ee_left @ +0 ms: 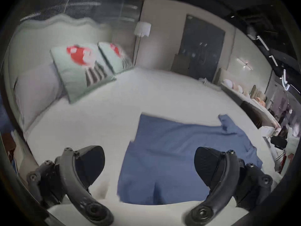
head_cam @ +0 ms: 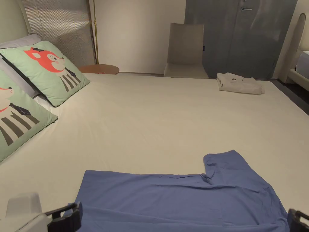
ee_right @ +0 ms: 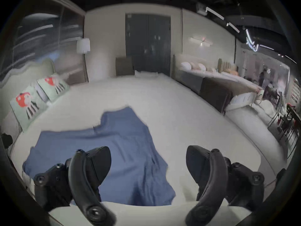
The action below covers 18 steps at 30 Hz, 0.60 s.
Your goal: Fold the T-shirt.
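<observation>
A blue T-shirt (head_cam: 181, 196) lies spread flat on a white bed (head_cam: 169, 120), its bottom hem toward the left gripper (ee_left: 149, 166) and one short sleeve (head_cam: 224, 164) jutting away from the person on the side of the right gripper (ee_right: 148, 164). In the left gripper view the two dark jaws stand wide apart, released and holding nothing, with the hem end of the shirt showing in the gap between them; whether either jaw touches the cloth cannot be told. In the right gripper view the jaws are likewise spread wide and empty, the left jaw in front of blue fabric and the right jaw in front of bare sheet, the shirt's edge running between them. In the head view, the left gripper sits at the near left corner of the shirt beside a pale housing, and a dark part of the right gripper shows at the shirt's near right edge. Well beyond both grippers, at the far right of the bed, rests a folded pale garment (head_cam: 240, 84). Off to the left of the left gripper, two green cushions (head_cam: 49, 71) printed with a red-and-white cartoon animal lean against a grey pillow (head_cam: 18, 42). Past the far edge of the bed stand a beige chair (head_cam: 185, 49), a dark door (head_cam: 241, 36) and a small round wooden table (head_cam: 99, 69).
</observation>
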Tool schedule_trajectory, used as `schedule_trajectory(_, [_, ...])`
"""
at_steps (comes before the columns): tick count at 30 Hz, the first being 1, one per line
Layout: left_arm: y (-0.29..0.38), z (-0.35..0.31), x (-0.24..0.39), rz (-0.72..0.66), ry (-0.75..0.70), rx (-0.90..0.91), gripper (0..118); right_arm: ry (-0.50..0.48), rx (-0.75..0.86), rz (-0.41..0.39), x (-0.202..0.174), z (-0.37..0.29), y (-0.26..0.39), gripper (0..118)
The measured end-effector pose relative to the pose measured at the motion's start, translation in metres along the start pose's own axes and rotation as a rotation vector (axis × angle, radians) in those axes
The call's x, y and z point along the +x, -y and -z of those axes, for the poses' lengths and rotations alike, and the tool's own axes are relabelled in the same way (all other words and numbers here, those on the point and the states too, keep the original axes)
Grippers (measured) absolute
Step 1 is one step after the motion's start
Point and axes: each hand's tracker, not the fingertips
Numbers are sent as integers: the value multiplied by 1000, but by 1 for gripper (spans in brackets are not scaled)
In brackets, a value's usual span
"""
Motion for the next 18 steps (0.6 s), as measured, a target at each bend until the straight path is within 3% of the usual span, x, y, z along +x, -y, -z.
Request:
schedule_trajectory(2, [-13,-5,16,-2,35,77,98,-27,93,-7,-11,-7,-12,78])
schedule_trajectory(3, [-17,-7,22,-6,58,109,79,-48,125,-16,-16,-8,-16,61])
schedule_trajectory(4, [-20,-8,27,-3,75,136,44,-57,148,-23,-22,-9,-20,35])
schedule_trajectory(5, [-23,-8,33,12,73,153,12,-61,154,-29,-27,-9,-23,16])
schedule_trajectory(6, [-25,-7,38,22,72,157,0,-61,159,-32,-31,-8,-24,2])
schedule_trajectory(12, [-32,19,46,33,120,115,0,-103,163,-43,-44,3,-24,0])
schedule_trajectory(18, [-64,98,28,5,101,-50,0,-92,104,-51,-46,28,-18,0])
